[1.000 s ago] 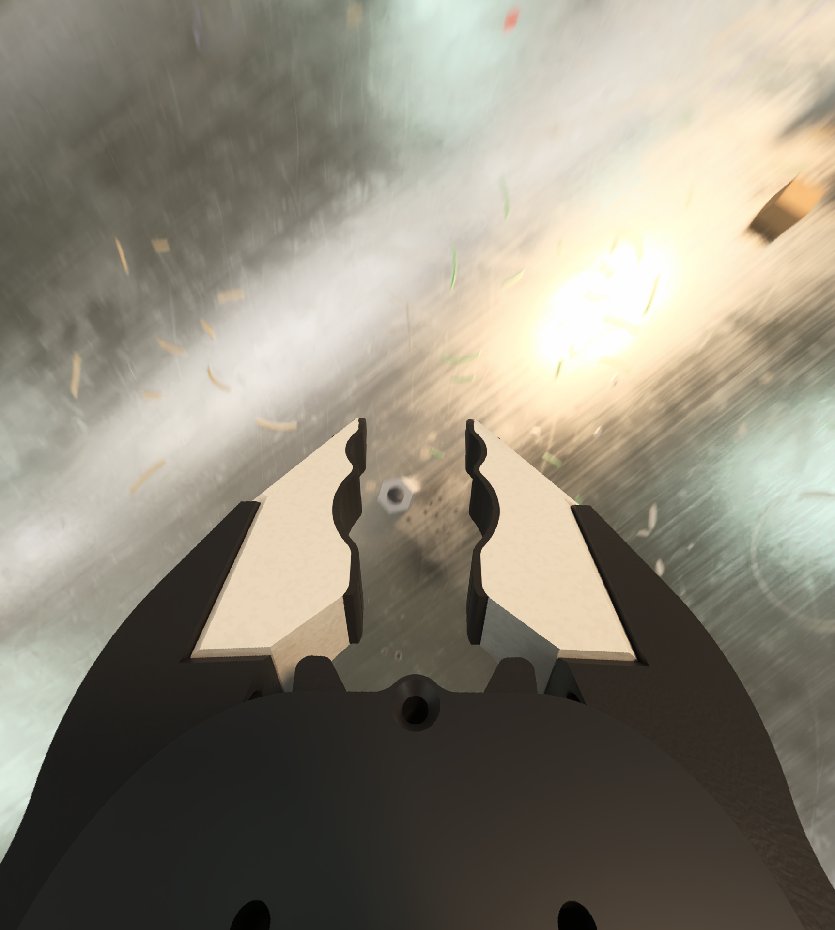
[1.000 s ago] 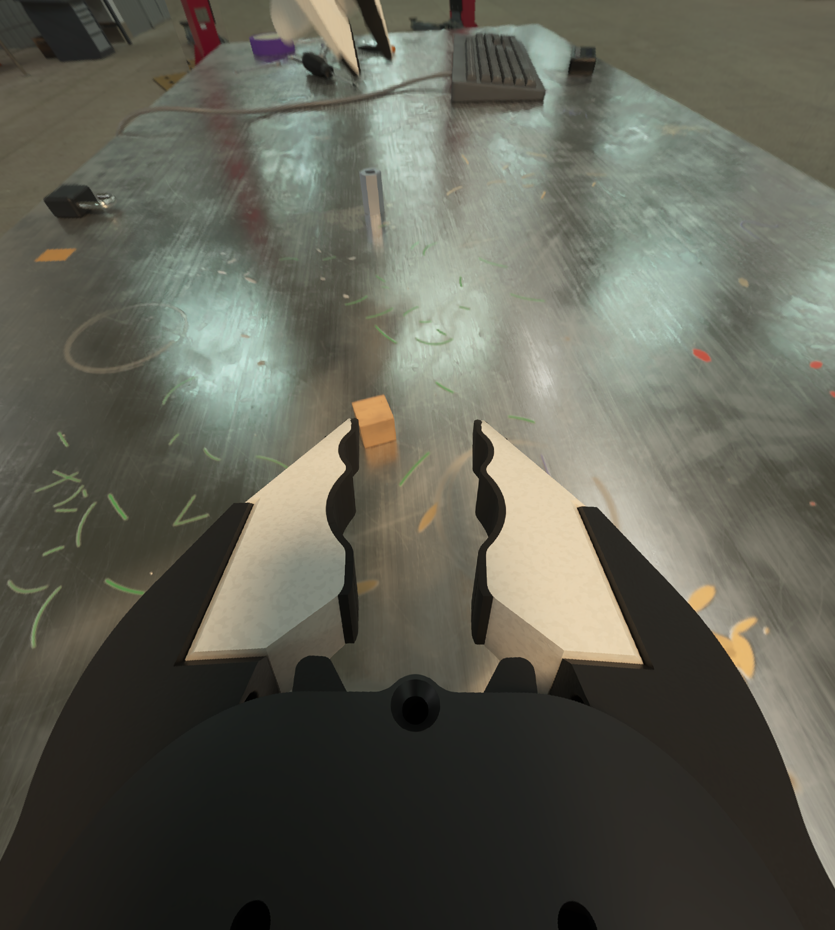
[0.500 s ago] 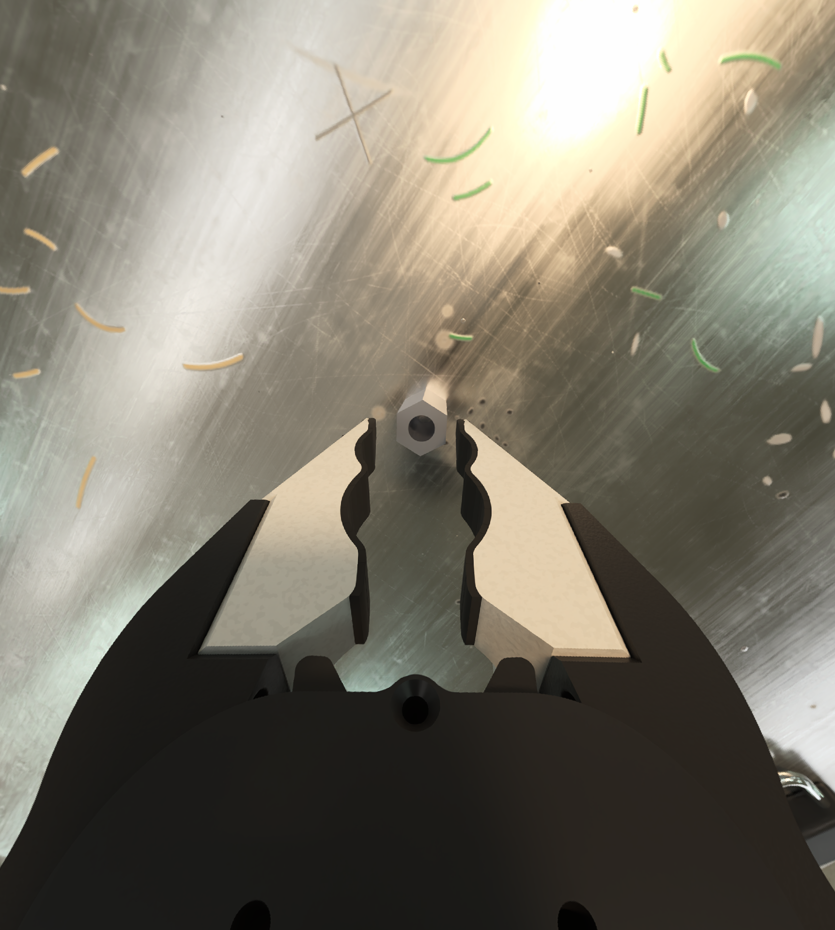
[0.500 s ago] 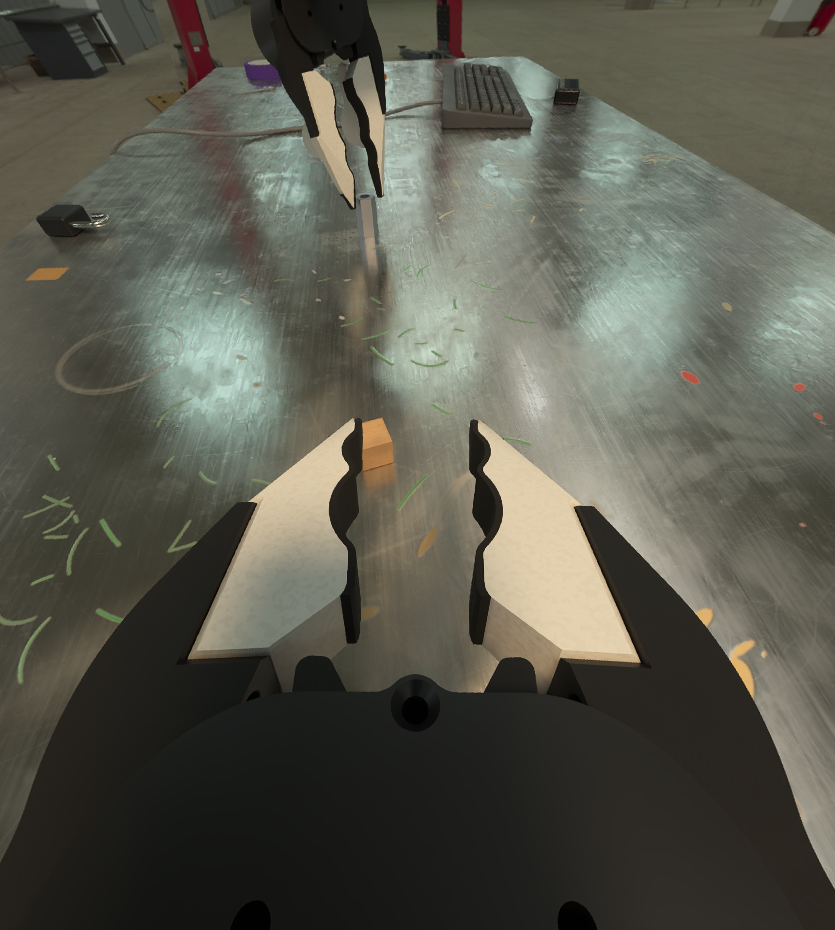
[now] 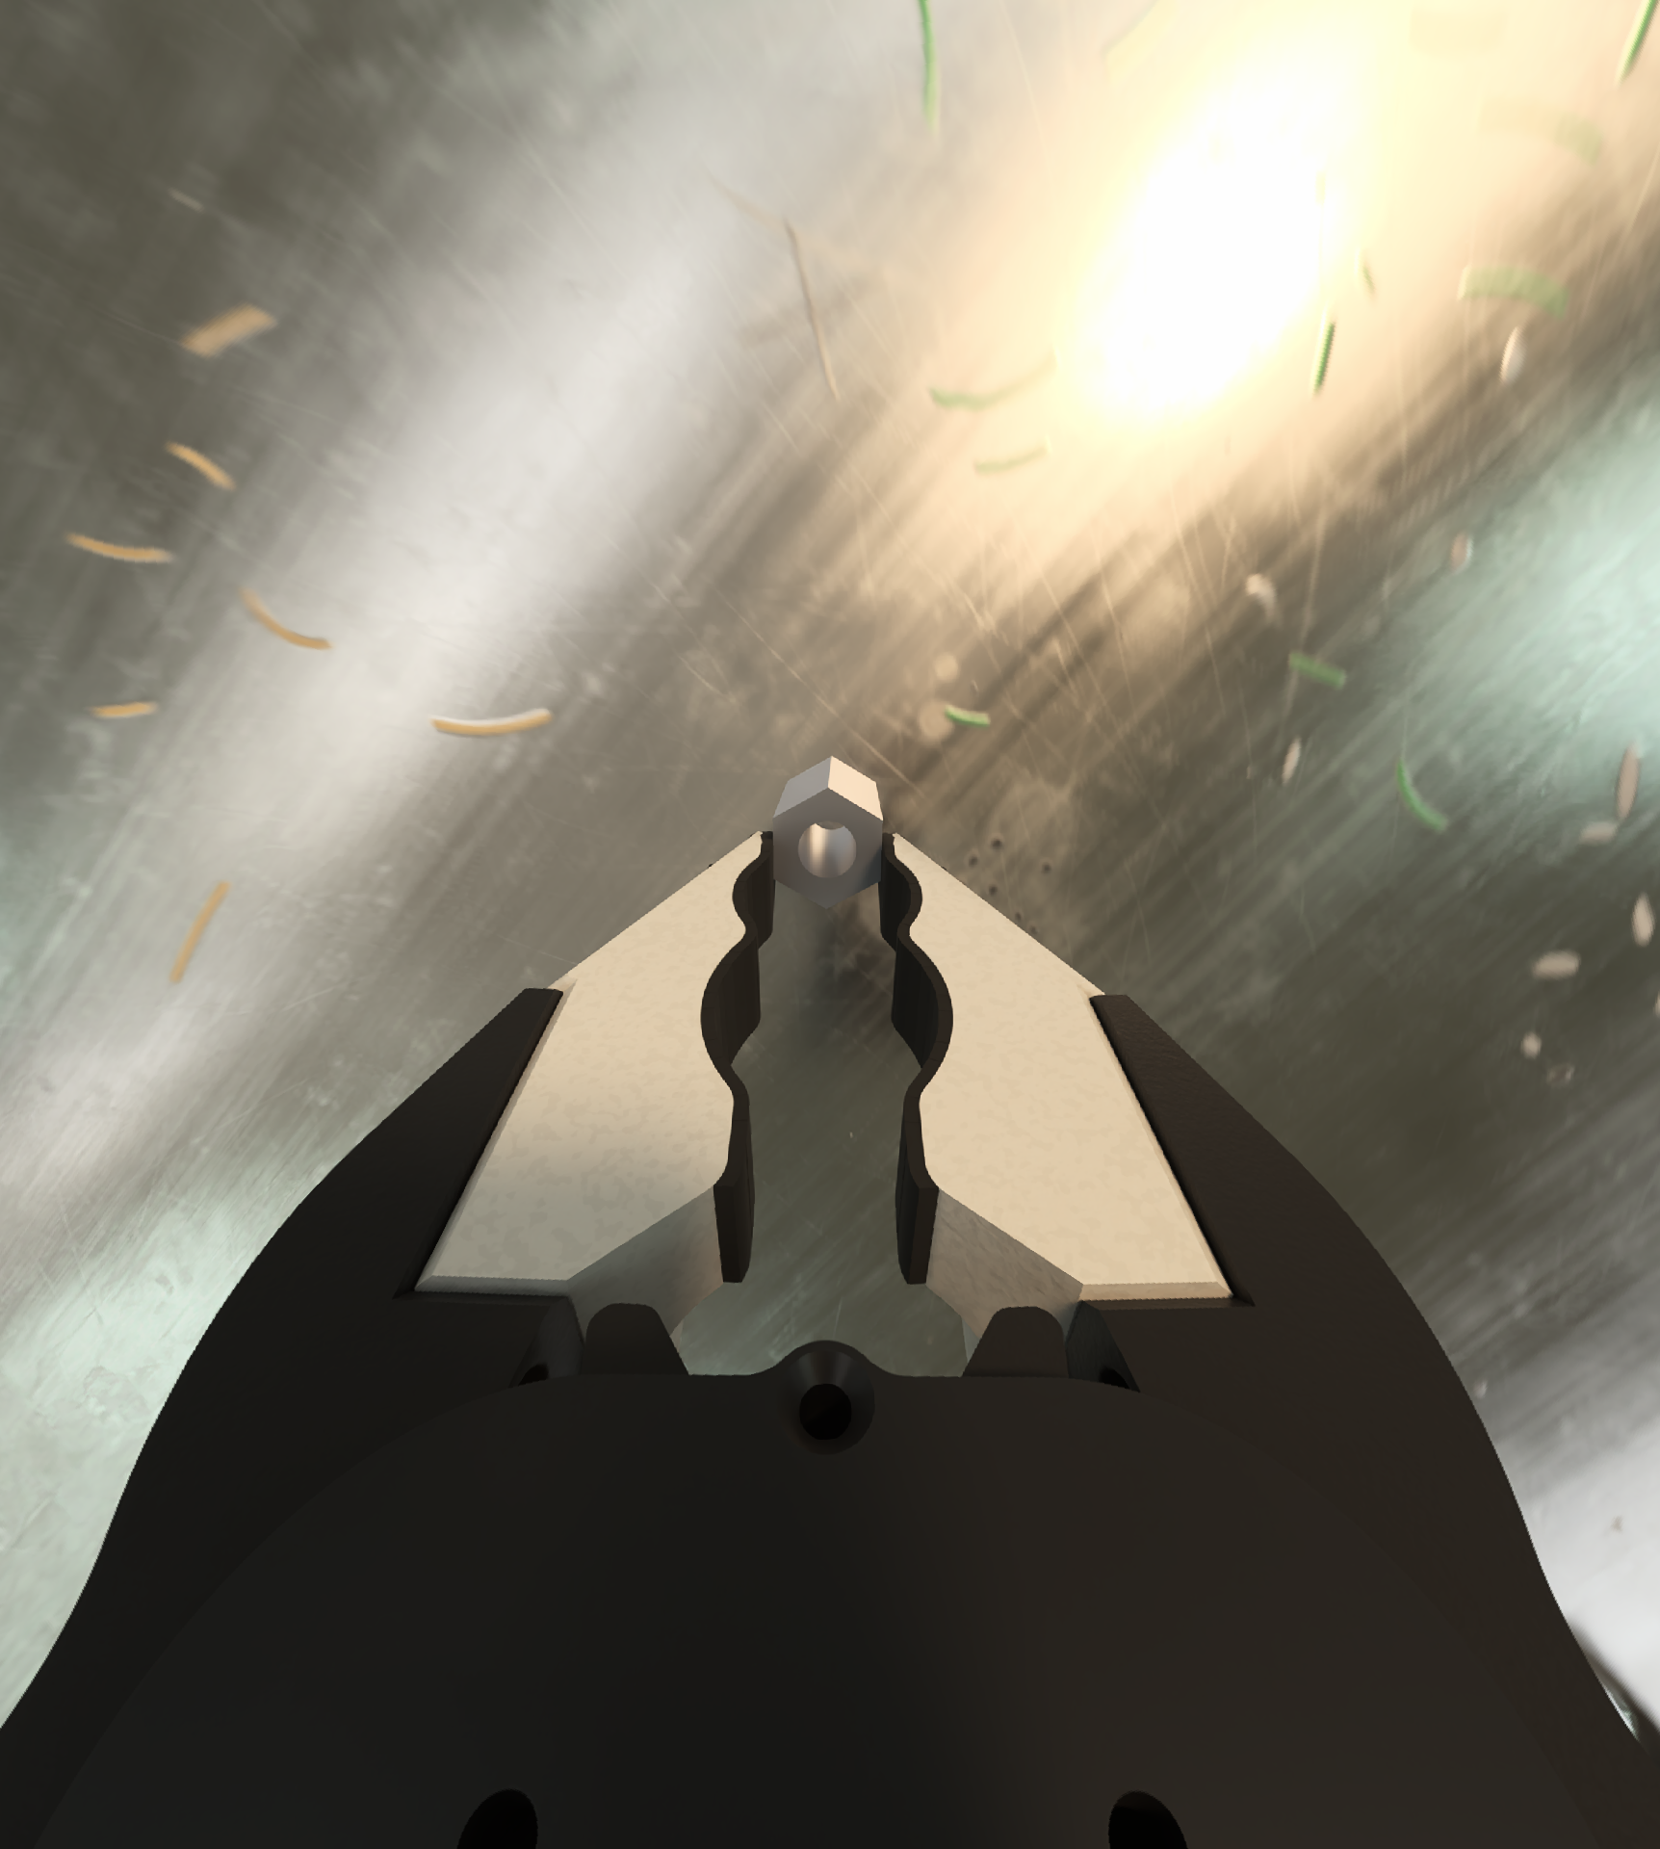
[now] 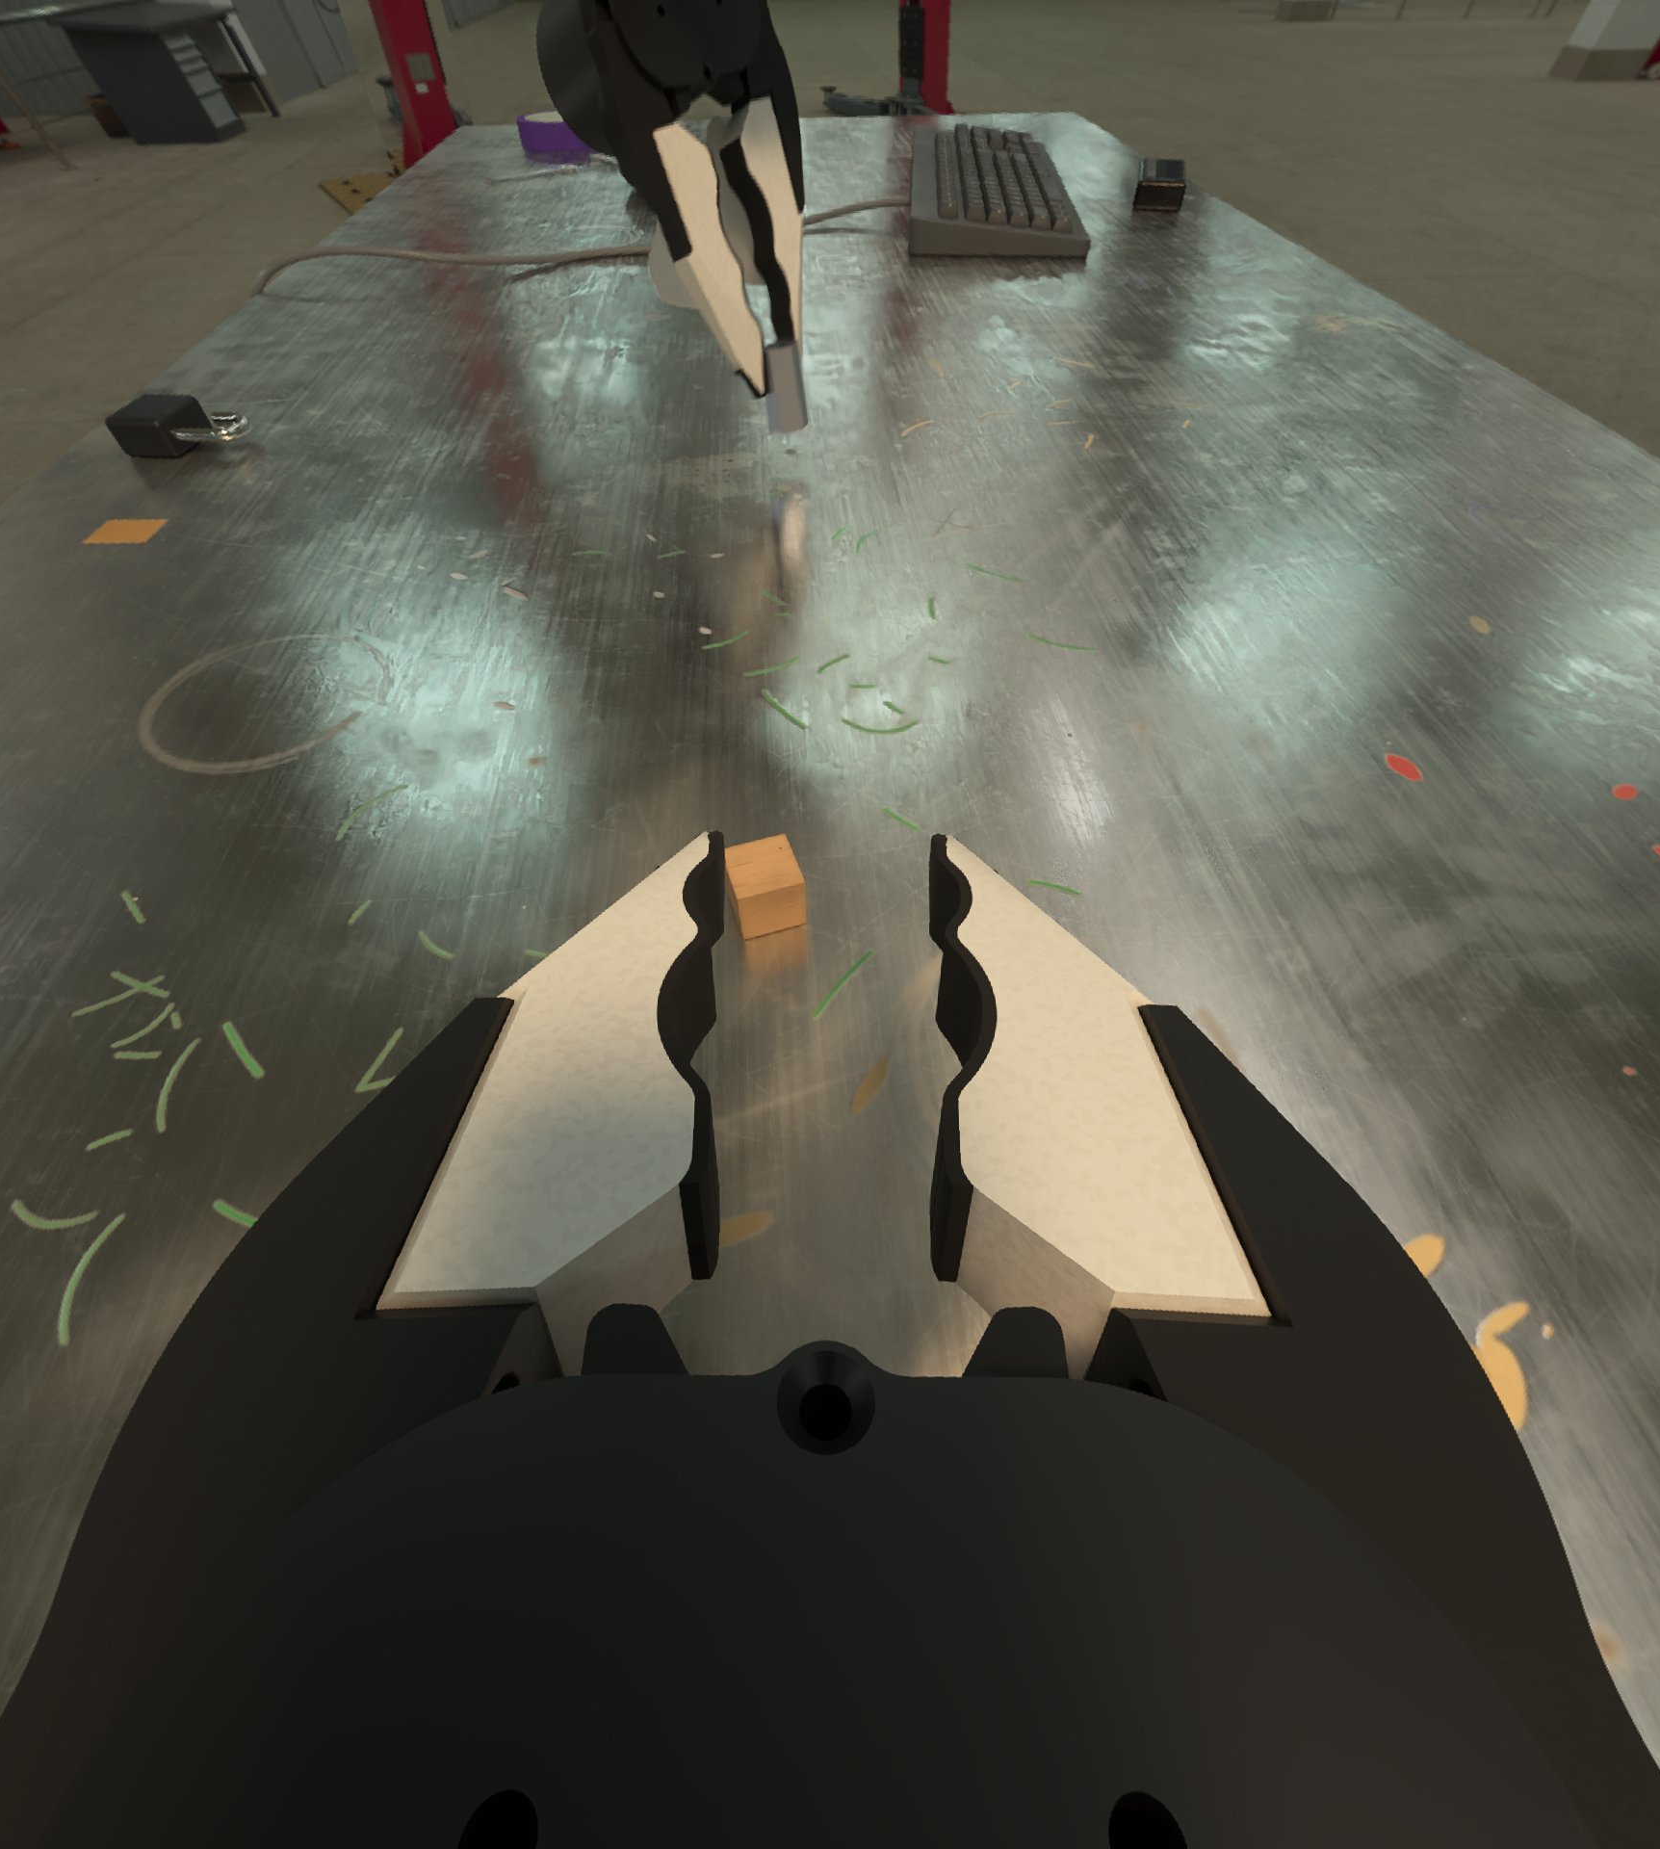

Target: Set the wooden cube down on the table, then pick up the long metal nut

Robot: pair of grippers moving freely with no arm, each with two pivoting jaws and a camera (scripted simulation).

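Note:
The long metal nut (image 5: pixel 824 848) is a silver hex piece with a round bore, seen end-on between my left gripper's (image 5: pixel 826 850) fingertips. The left gripper is shut on it and holds it above the metal table (image 5: pixel 406 600). In the right wrist view the left gripper (image 6: pixel 772 375) hangs at the far middle with the nut (image 6: pixel 786 388) clear of the table. The wooden cube (image 6: pixel 764 885) sits on the table just beyond my right gripper (image 6: pixel 824 845), close to its left fingertip. The right gripper is open and empty.
A black padlock (image 6: pixel 168 425) lies at the far left. A keyboard (image 6: pixel 996 195), a cable (image 6: pixel 466 258), a purple tape roll (image 6: pixel 551 133) and a small dark box (image 6: pixel 1158 182) lie at the far end. Green and orange marks dot the table (image 6: pixel 1306 600).
My left gripper came down over the upright nut, shut on it and lifted it off the table. My right gripper stayed open near the cube.

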